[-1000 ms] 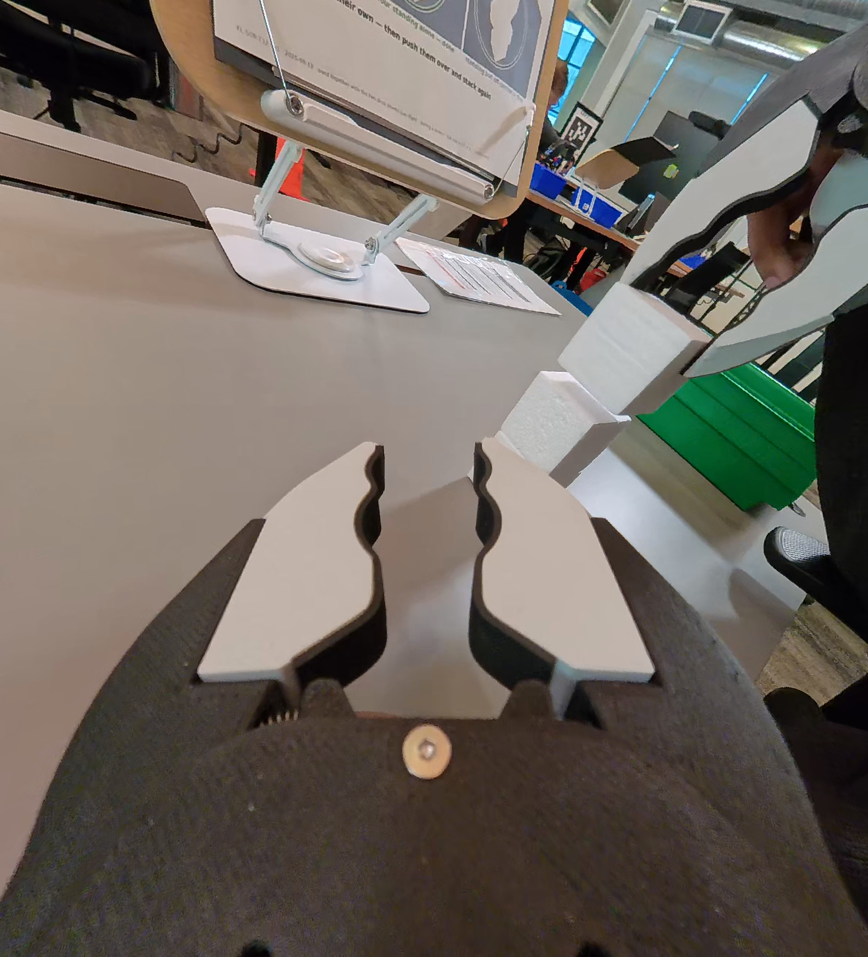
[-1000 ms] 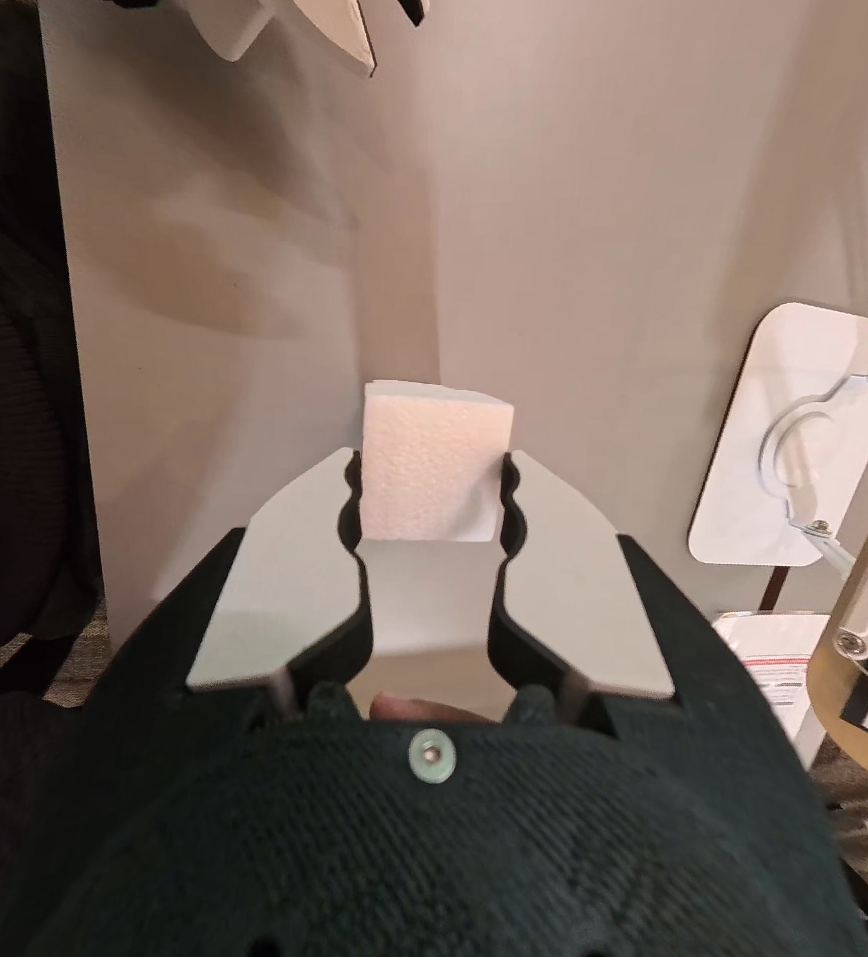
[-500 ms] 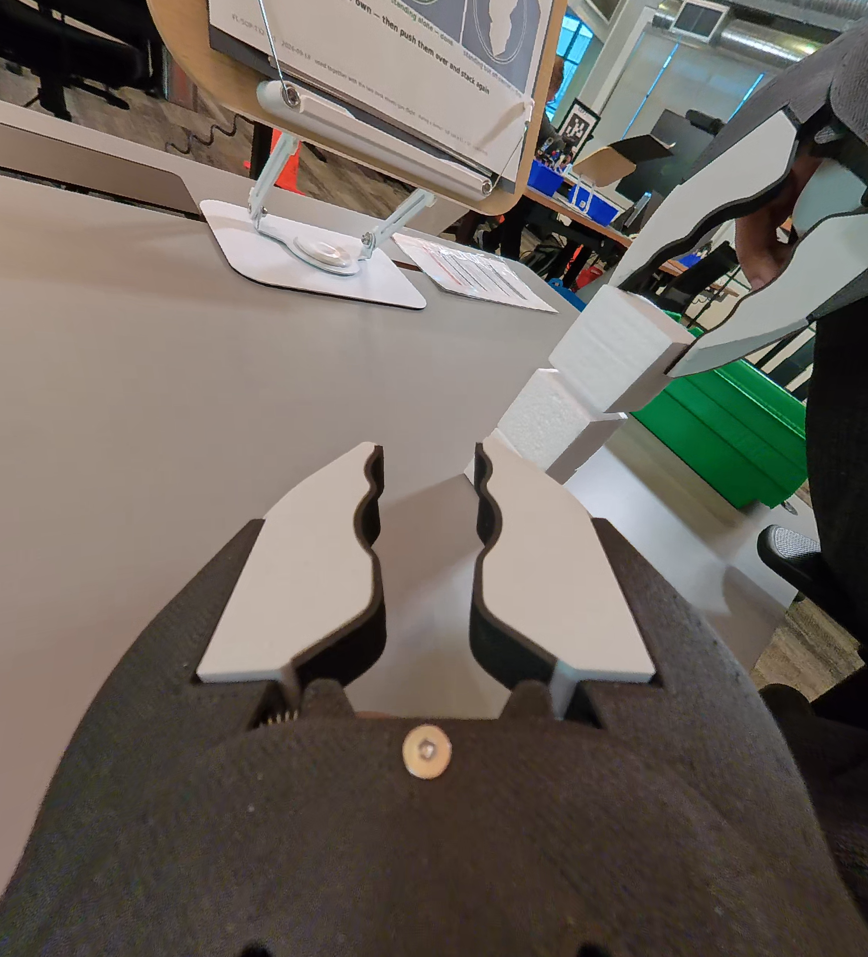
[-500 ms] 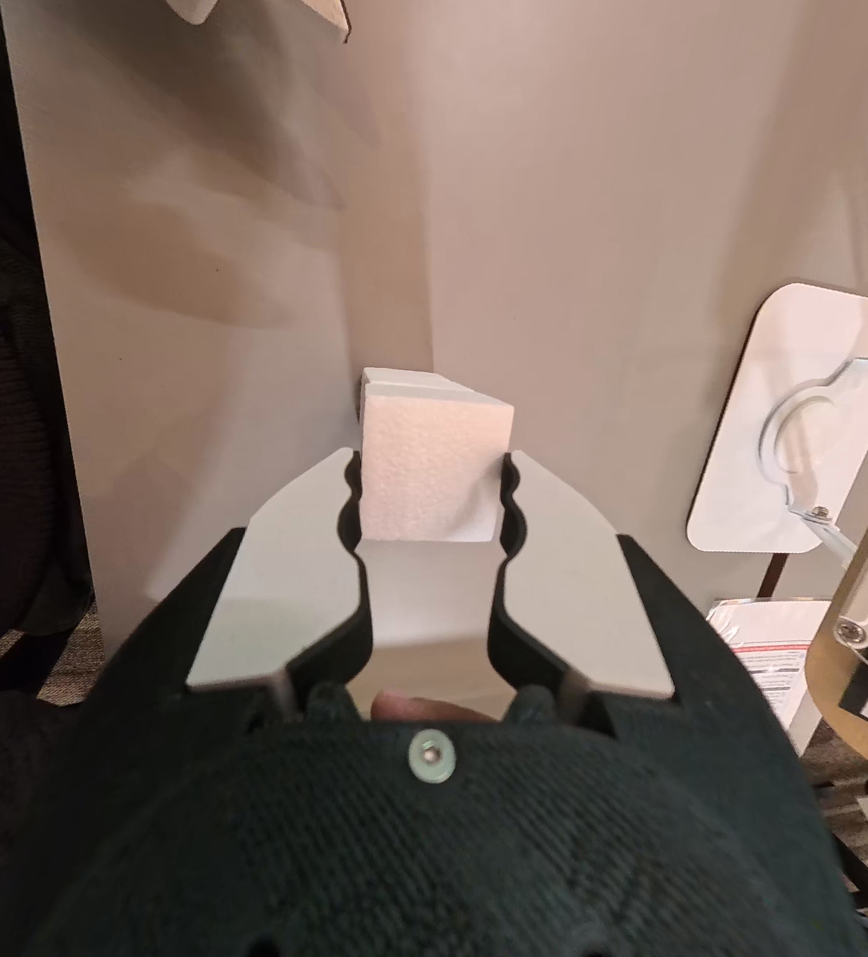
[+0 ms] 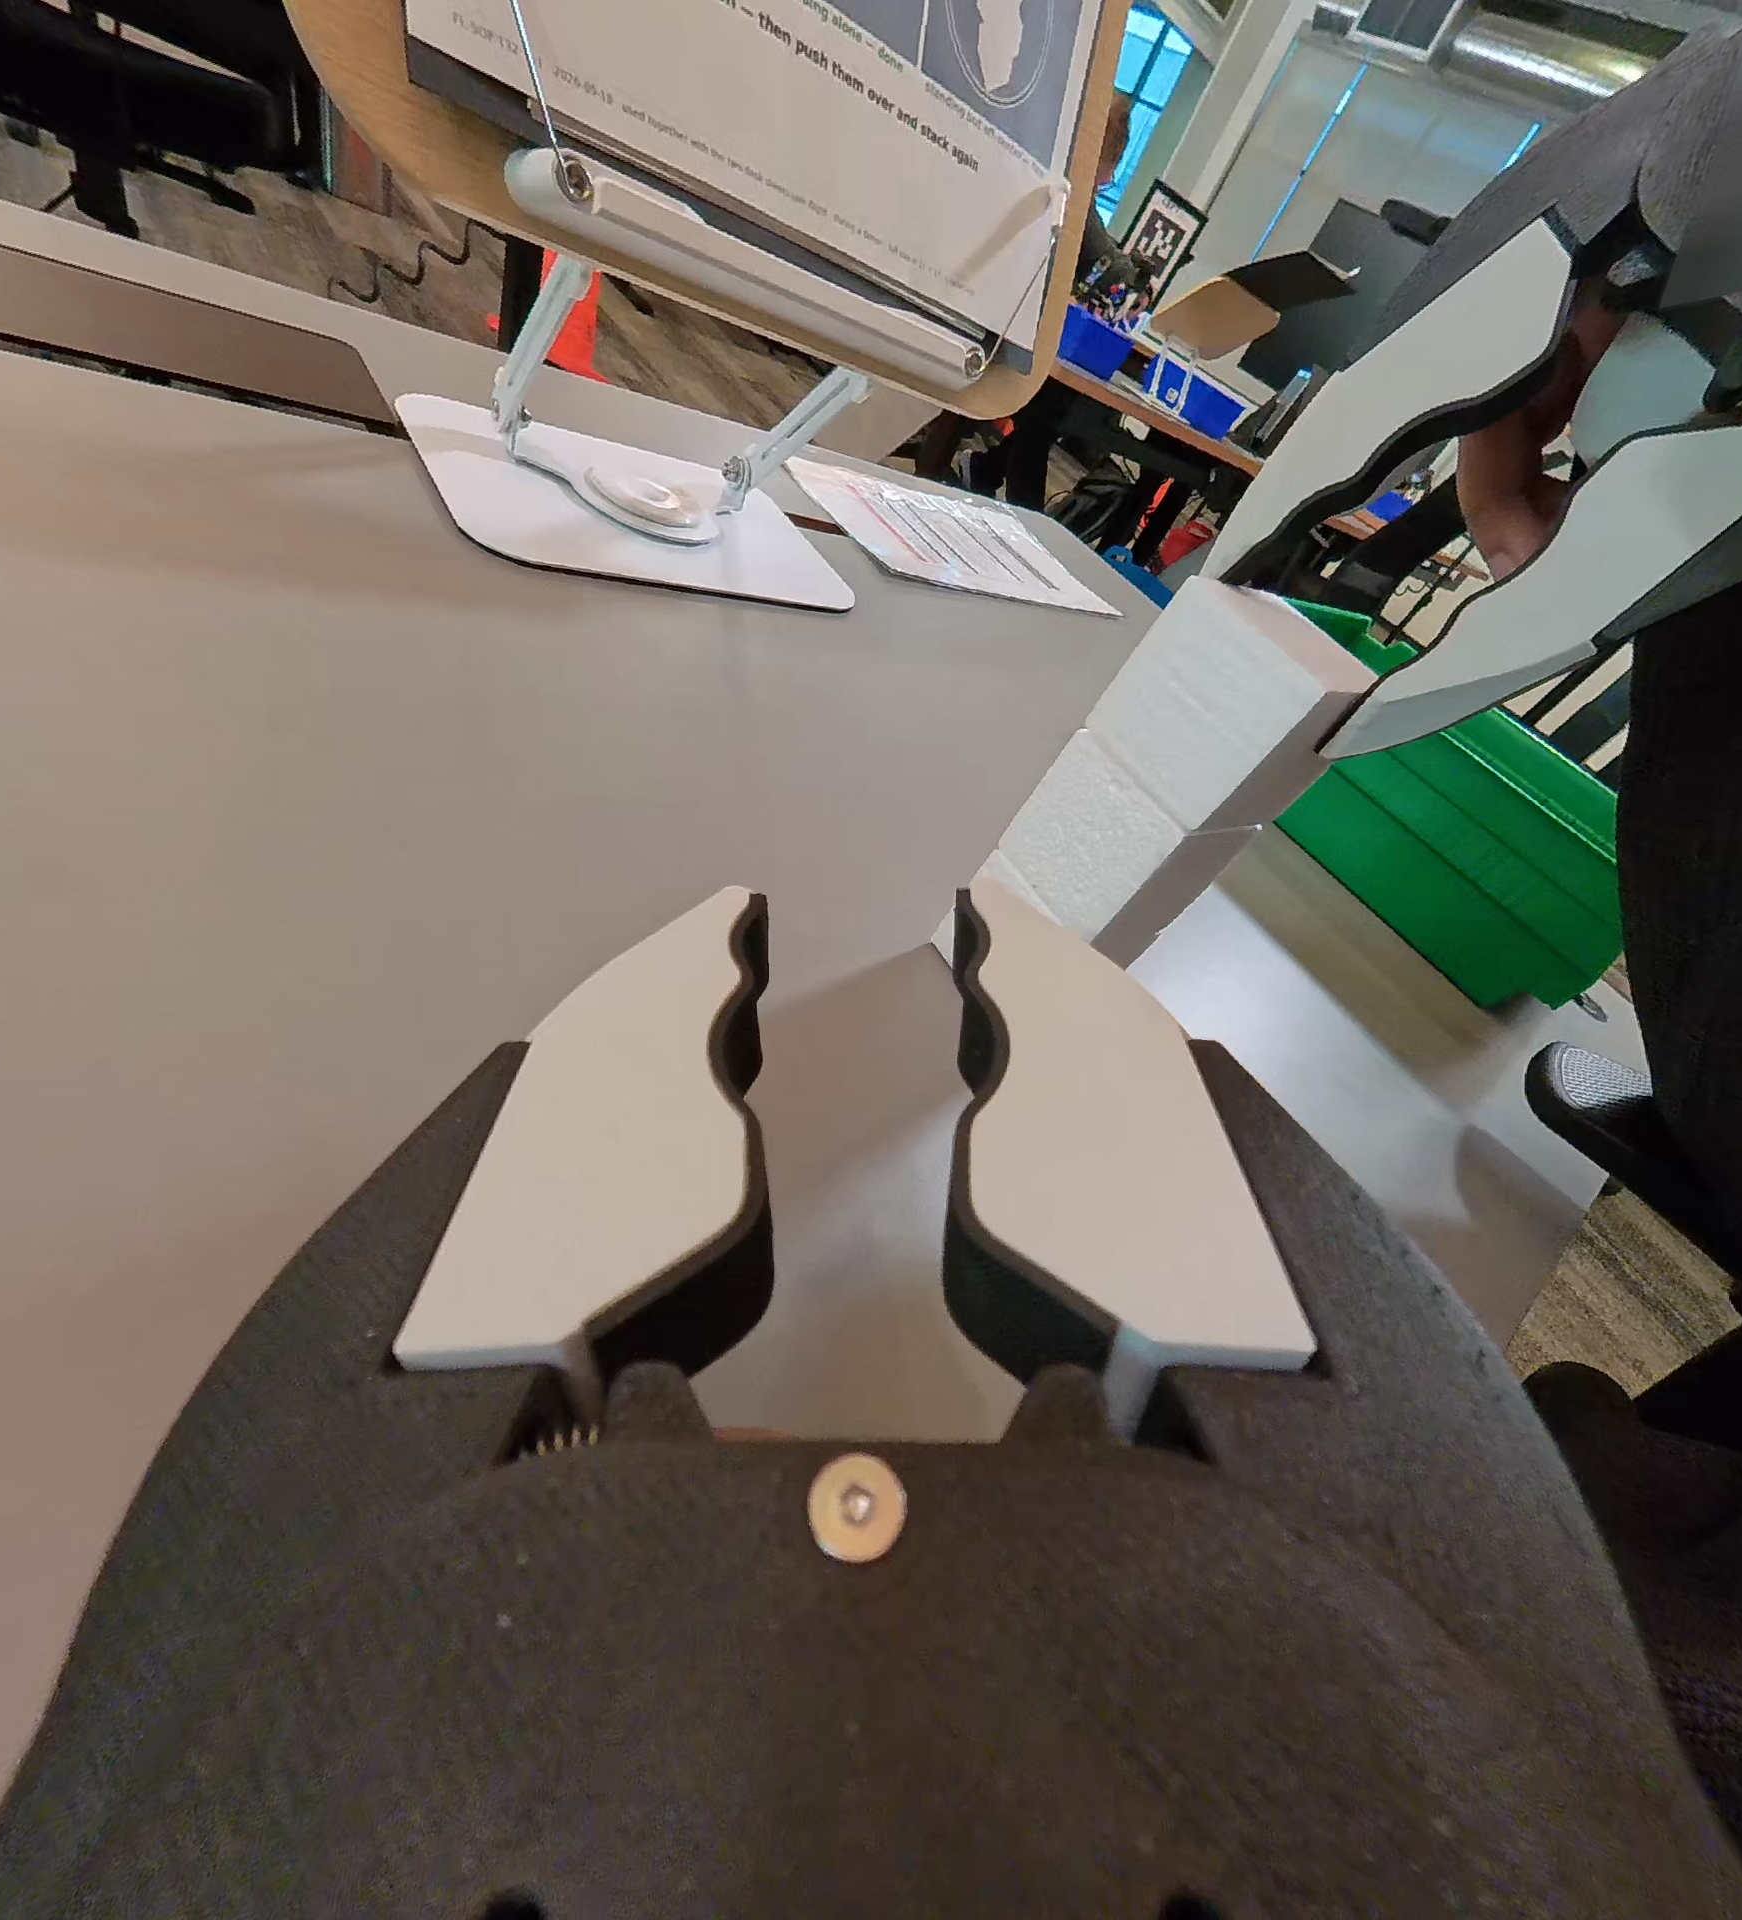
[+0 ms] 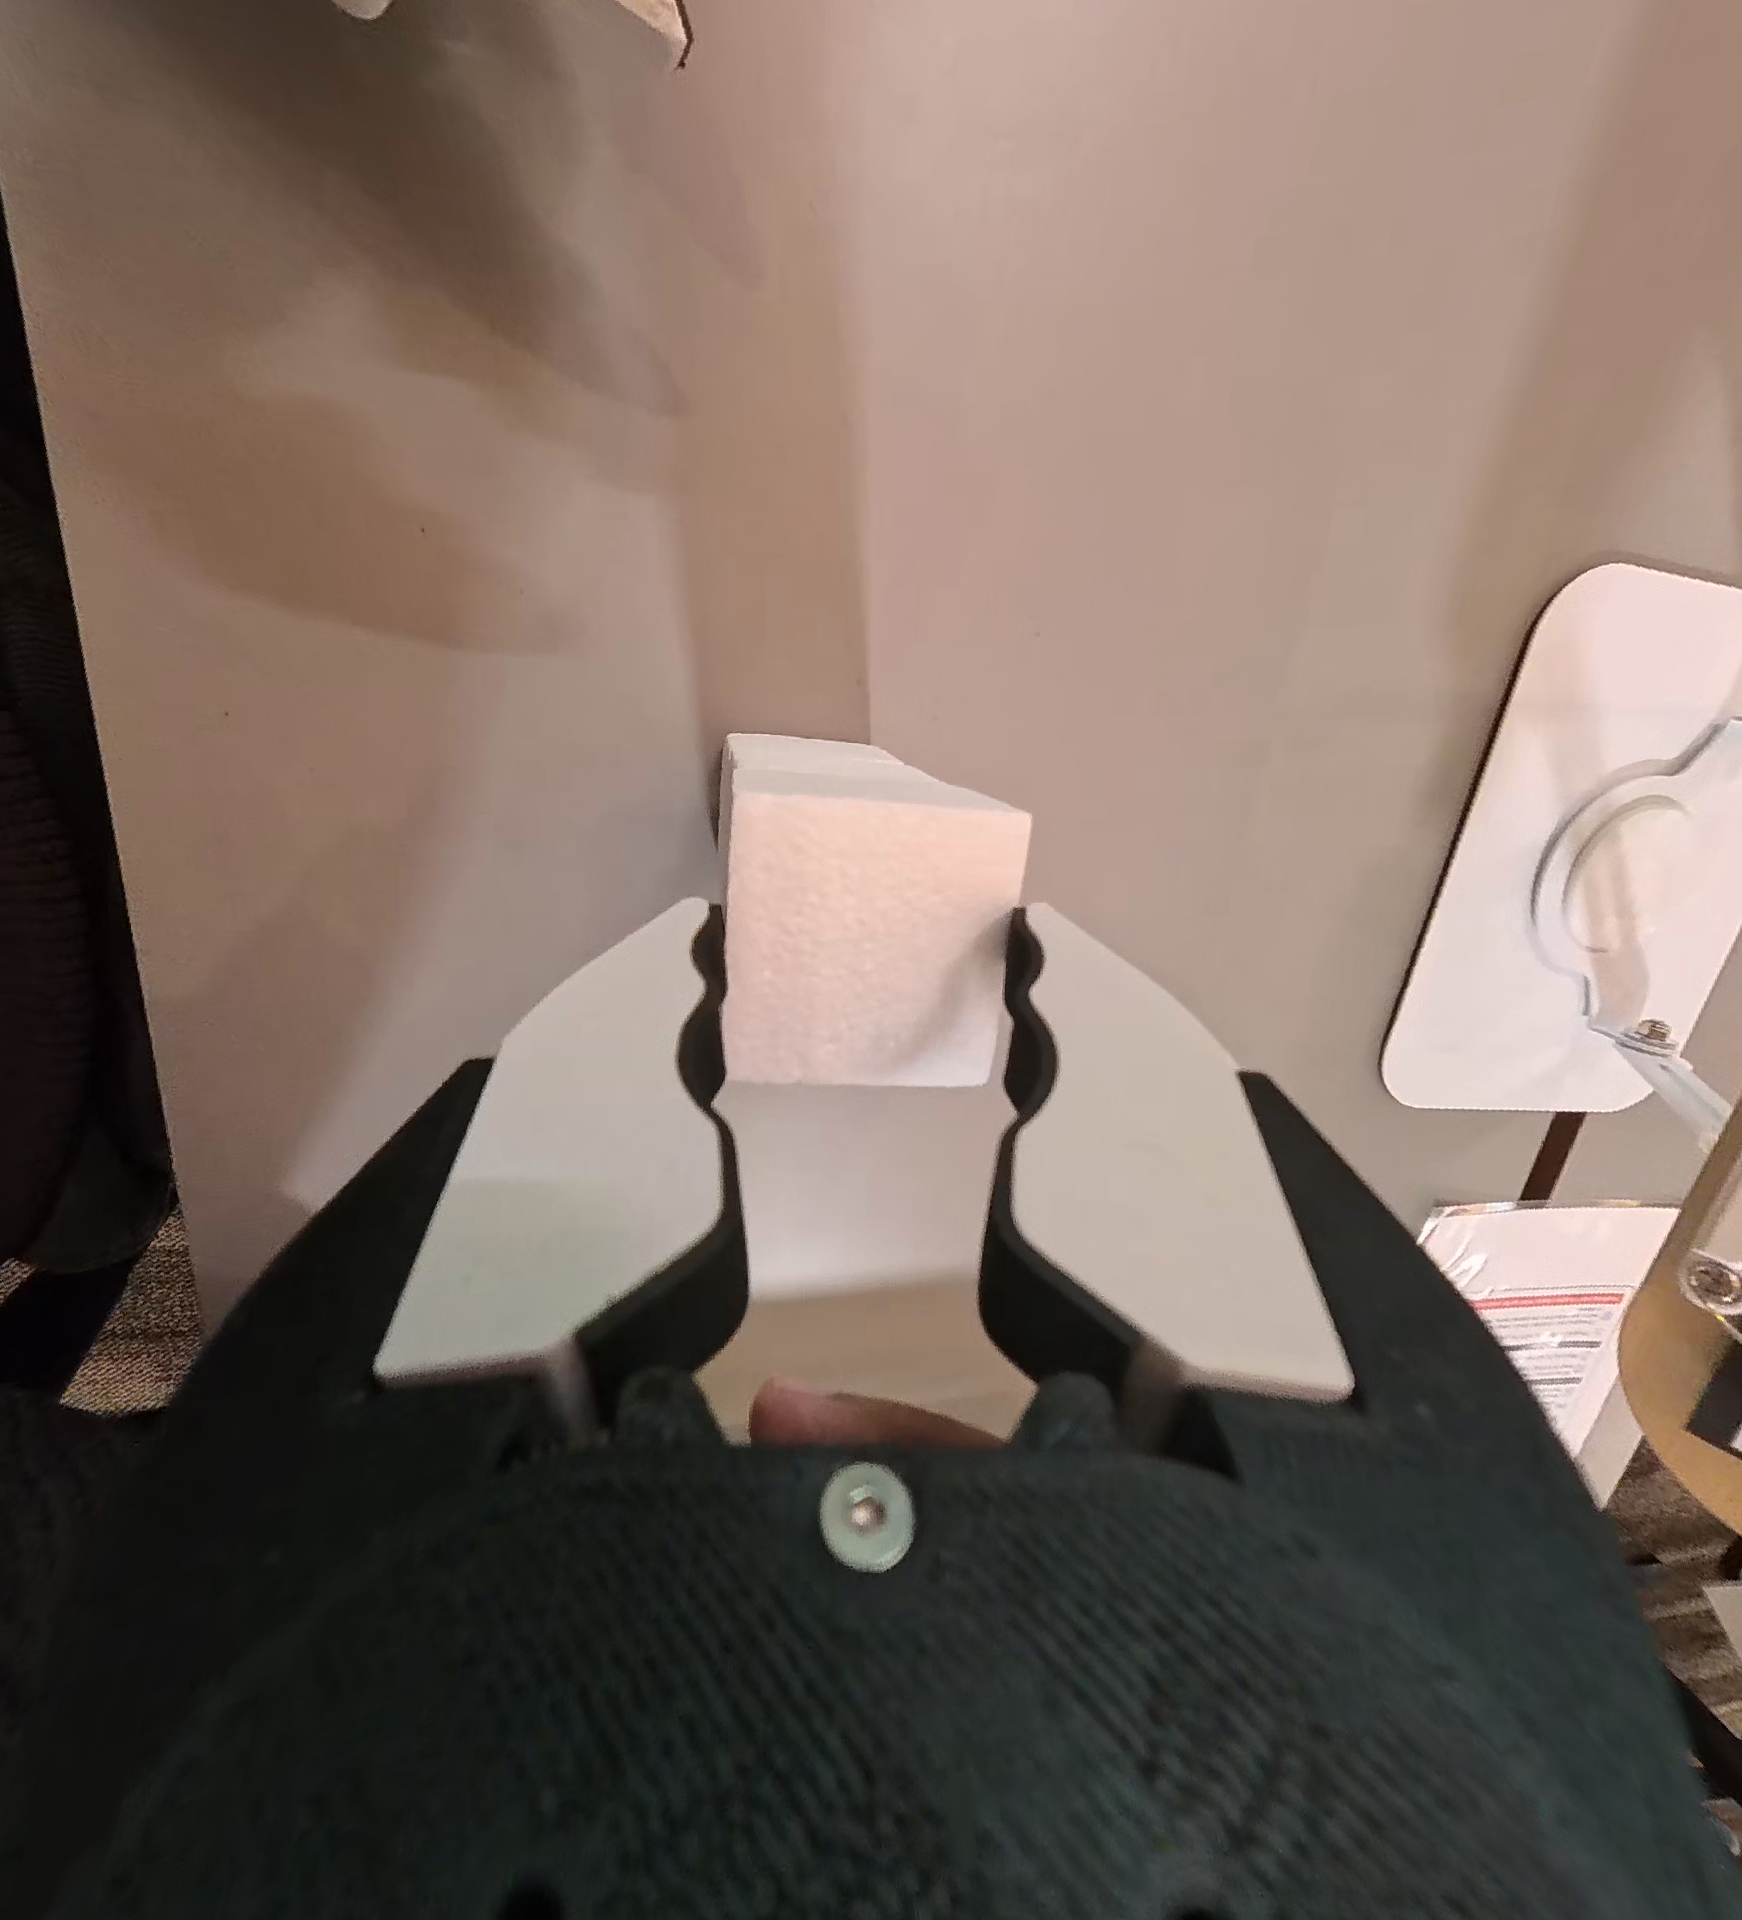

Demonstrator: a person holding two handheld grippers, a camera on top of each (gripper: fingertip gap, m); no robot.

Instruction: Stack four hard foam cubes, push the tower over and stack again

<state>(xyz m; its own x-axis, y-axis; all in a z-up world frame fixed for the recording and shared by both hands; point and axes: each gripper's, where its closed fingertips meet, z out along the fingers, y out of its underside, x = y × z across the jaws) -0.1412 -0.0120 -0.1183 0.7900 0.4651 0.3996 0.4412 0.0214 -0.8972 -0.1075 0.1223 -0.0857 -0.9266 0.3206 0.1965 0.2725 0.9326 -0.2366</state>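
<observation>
Foam cube (image 6: 872,914) clamped in right gripper (image 6: 859,935) jaws, resting on stack (image 5: 1106,831). Left gripper (image 5: 859,940) jaws narrowly apart, empty. Risk: off-centre release topples tower.

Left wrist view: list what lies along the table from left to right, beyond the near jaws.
Stand base plate → laminated sheet → stack of foam cubes → right gripper → green bin.

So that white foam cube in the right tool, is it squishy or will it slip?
The white foam cube probably stays stiff: its edges look straight between the right tool's fingers. Its pebbled surface and the fingers' wavy edges suggest little slipping. It is likely light, so the stack under it could tip at a nudge.
</observation>
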